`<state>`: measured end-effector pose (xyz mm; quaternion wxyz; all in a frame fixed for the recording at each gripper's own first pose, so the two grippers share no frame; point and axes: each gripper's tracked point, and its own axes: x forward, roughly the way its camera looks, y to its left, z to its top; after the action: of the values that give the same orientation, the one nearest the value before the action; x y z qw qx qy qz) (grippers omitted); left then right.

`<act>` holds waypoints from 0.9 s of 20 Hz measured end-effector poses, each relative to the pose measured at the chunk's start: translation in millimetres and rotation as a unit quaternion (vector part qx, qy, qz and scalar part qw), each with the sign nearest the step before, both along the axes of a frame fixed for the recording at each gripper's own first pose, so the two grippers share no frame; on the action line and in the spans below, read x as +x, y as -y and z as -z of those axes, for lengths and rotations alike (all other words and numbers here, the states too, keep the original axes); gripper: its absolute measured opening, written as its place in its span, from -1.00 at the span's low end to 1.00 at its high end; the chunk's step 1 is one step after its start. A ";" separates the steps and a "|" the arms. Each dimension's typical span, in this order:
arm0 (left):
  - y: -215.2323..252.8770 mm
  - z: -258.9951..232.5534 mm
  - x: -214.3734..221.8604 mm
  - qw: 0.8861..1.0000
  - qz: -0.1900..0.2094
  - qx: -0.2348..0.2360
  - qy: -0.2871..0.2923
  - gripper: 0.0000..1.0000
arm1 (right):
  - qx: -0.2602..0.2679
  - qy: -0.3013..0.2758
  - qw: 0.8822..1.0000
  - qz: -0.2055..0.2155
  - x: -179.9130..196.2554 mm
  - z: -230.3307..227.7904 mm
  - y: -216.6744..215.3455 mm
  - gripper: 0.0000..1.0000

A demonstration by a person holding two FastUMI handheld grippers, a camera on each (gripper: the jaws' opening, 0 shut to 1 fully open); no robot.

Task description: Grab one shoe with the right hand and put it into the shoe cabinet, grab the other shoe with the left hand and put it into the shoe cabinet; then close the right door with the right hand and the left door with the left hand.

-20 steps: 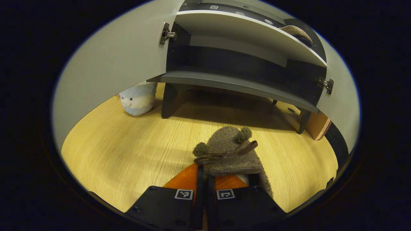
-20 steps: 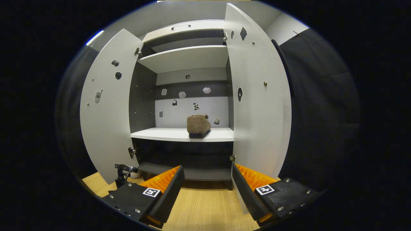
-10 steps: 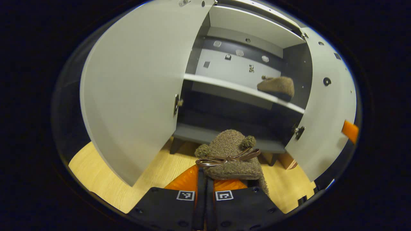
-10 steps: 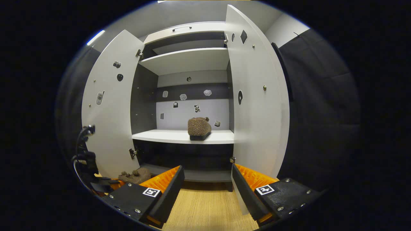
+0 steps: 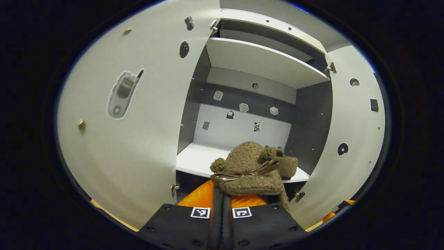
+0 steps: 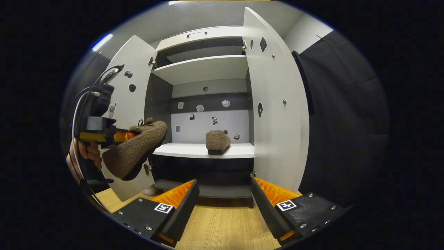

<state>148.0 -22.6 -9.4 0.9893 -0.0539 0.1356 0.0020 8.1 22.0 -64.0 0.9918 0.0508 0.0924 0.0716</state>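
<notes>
Two brown fuzzy slippers: one [image 5: 248, 170] clamped in the left gripper [image 5: 222, 194], held in the air before the open shoe cabinet [image 6: 204, 69]; the other slipper [image 6: 217, 141] sits on the middle shelf [image 6: 194, 150], right side. Right gripper [image 6: 222, 205] hangs back with fingers spread wide, nothing in it. Both doors, left door [image 6: 133, 100] and right door [image 6: 274, 104], stand open. Wood floor [image 6: 222, 229] below.

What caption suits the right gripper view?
Left tongs carry a slipper toward the open cabinet, its mate already shelved.
</notes>
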 end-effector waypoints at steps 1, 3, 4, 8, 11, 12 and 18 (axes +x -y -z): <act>3.4 -0.8 14.1 1.000 0.004 0.002 -0.004 -0.82 | -0.003 -0.001 1.000 0.005 -1.0 -1.7 3.2 0.84; 12.2 -0.8 46.3 1.000 0.016 0.003 -0.013 -0.82 | -0.005 0.005 1.000 0.015 -3.4 -8.8 10.3 0.85; 14.0 -1.0 63.9 0.999 0.017 0.026 -0.009 -0.82 | -0.005 0.007 1.000 0.019 -3.4 -11.8 13.0 0.84; 25.6 38.9 106.6 0.997 0.021 0.035 -0.058 -0.82 | -0.004 0.003 1.000 0.029 -2.9 -12.7 14.1 0.85; 8.2 49.4 151.8 0.998 -0.013 0.038 -0.052 -0.82 | -0.006 -0.004 1.000 0.030 -3.9 -6.7 13.8 0.85; 0.9 48.0 164.4 0.997 -0.021 0.068 -0.042 -0.83 | -0.002 -0.011 1.000 0.026 -4.3 -3.5 11.8 0.85; 17.6 71.1 201.9 0.994 -0.002 0.070 -0.078 -0.83 | -0.006 -0.019 1.000 0.019 -7.8 0.6 11.7 0.85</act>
<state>349.8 -40.2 -80.5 0.9769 0.0155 0.2122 0.0178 0.3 10.3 -64.6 0.9913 0.0480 0.1111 0.0509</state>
